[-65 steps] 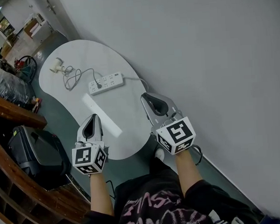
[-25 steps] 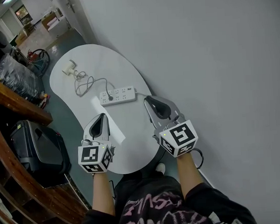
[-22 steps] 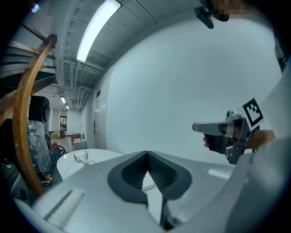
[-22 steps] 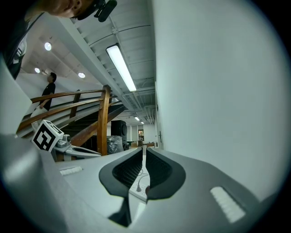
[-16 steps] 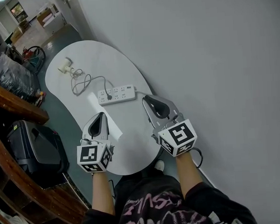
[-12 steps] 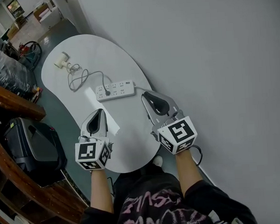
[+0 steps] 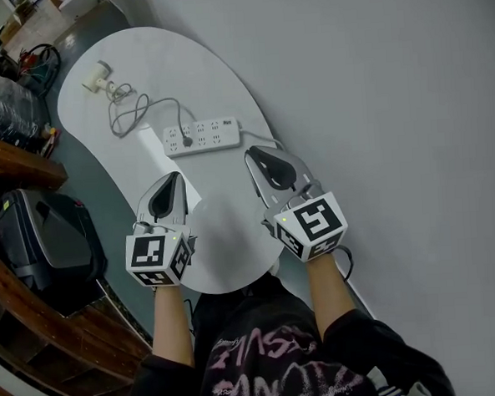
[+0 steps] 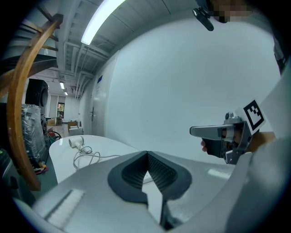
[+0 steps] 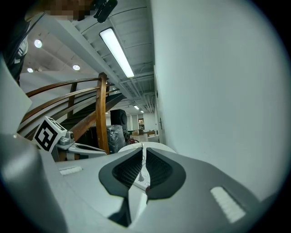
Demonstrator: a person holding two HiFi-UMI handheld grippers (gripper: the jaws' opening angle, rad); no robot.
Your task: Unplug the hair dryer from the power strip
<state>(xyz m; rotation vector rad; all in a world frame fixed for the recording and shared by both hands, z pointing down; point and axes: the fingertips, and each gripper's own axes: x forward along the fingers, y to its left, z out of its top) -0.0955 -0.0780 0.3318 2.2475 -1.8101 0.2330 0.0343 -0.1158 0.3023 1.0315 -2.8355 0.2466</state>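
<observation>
The power strip [image 7: 214,135] lies on the white table [image 7: 224,232], close to the grey wall [image 7: 374,85]. A plug [image 7: 187,142] sits near its left end, and the cord [image 7: 134,116] loops away beyond the strip to the hair dryer [image 7: 96,77]. Off the table, well left of the strip, we see a black case [image 7: 49,238] and a wooden rail [image 7: 11,161]. The left gripper [image 7: 174,177] and right gripper [image 7: 252,156] hover short of the strip, apart from it. The left jaws meet tip to tip and the right are all but together, and both hold nothing. The left gripper view shows dryer and cord but its jaws cover the strip. The right's slit shows a sliver we cannot make out.
</observation>
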